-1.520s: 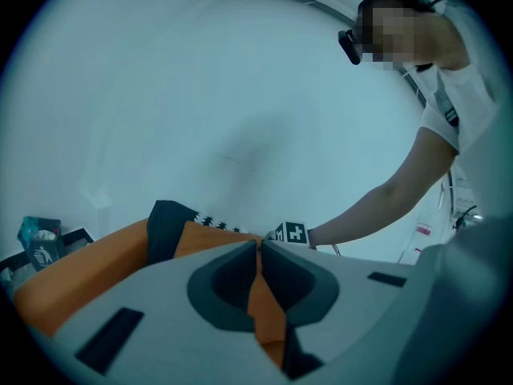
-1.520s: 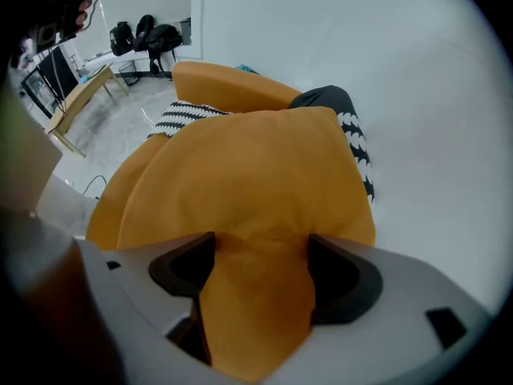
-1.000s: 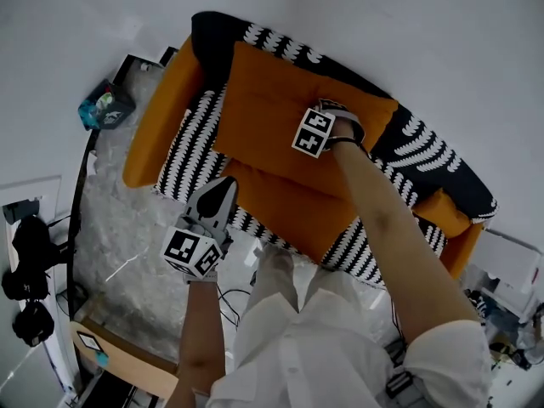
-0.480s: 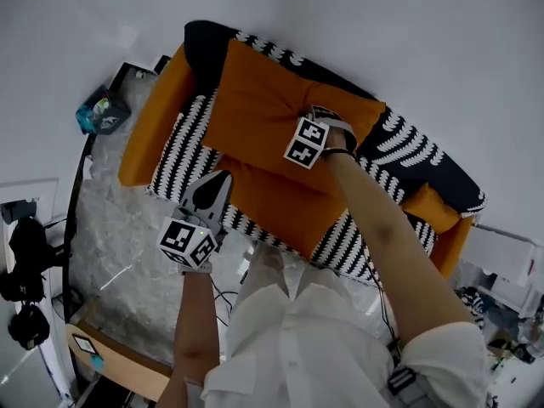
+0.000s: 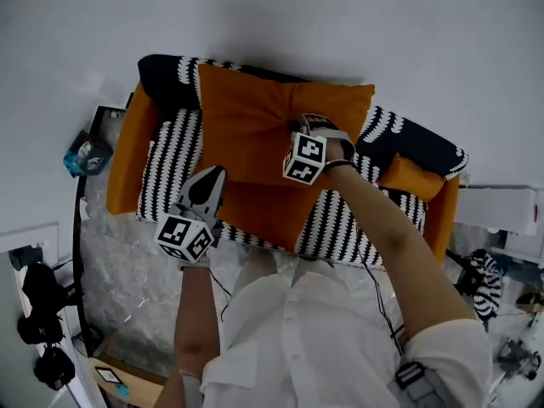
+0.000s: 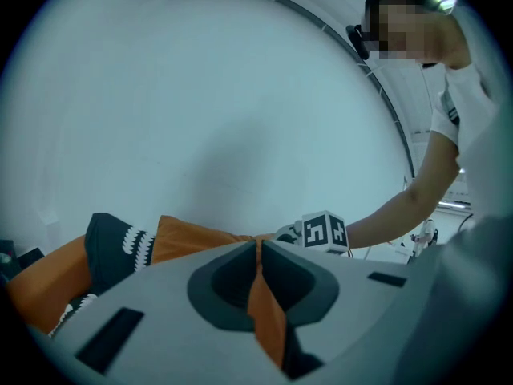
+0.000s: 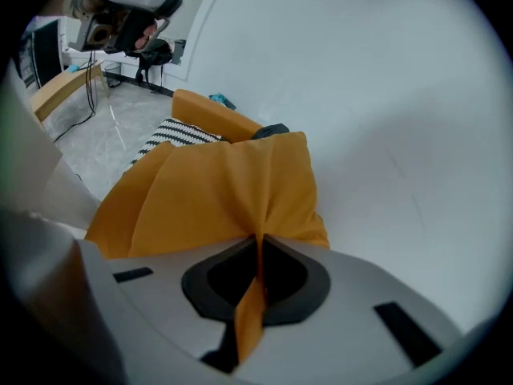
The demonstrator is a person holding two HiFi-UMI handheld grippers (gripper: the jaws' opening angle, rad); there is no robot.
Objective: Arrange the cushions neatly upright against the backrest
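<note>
Two grippers, one big orange cushion (image 5: 246, 117), so that's what I'm dealing with on this sofa (image 5: 170, 155). My right gripper (image 5: 297, 126) is pinching a fold of the cushion's cover near the middle of its upper half. Its jaws are pressed together on the fabric, which is bunching up and poking through between them in the right gripper view. My left gripper (image 5: 214, 175) is doing the same lower down, at the cushion's left side. Its jaws are closed on a strip of orange cloth that's running right through the gap.

From the head view, the cushion is spreading from the front part of the black-and-white patterned seat up to the dark backrest (image 5: 166, 70), with its top edge reaching the top of the backrest by the white wall. I honestly can't tell how steeply it's leaning.

A smaller orange cushion (image 5: 410, 177) is sitting at the right end of the sofa, tucked by the backrest, well apart from both grippers. The orange armrest (image 5: 127, 160) is showing on the left.
</note>
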